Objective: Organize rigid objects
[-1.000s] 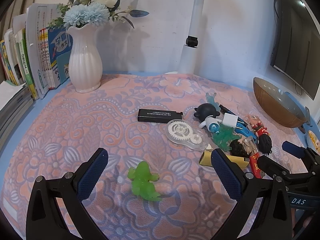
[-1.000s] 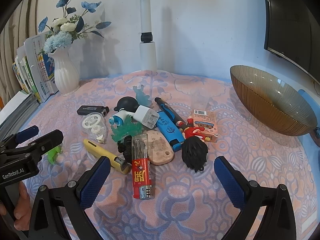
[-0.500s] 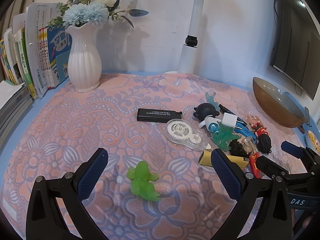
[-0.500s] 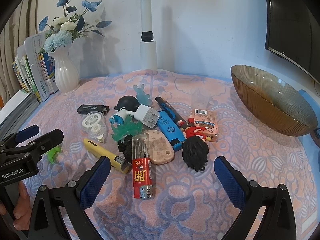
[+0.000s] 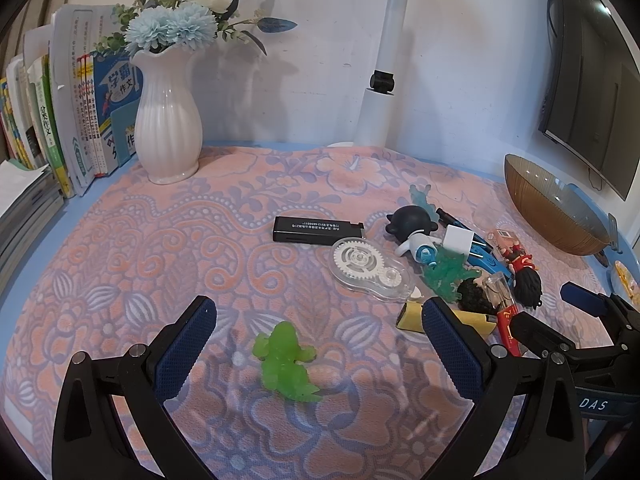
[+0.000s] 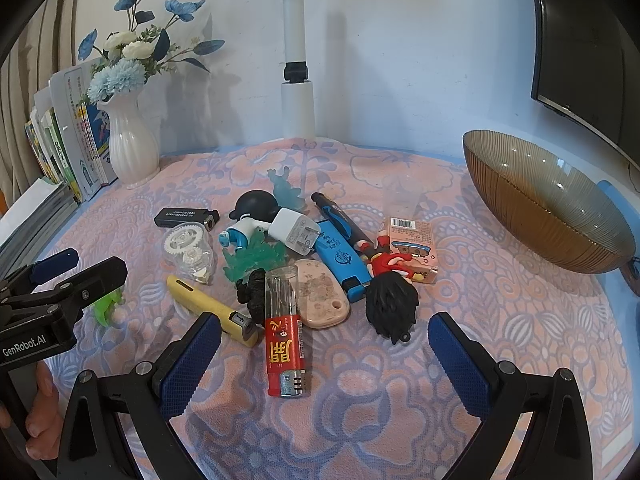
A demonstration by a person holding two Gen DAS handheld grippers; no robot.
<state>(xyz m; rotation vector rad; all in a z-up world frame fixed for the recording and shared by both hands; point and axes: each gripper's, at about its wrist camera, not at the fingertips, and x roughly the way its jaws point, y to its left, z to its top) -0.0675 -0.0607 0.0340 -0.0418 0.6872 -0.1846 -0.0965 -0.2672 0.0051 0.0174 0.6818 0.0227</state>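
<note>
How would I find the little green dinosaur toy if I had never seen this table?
Start at the tall white ribbed vase of blue and white flowers on the pink patterned cloth, then look toward the near edge. The small translucent bright green dinosaur figure lies there between the fingers of the open left tool. It sits alone, apart from the heap of toys and lighters, and is lighter and yellower than the darker green figure there.
</note>
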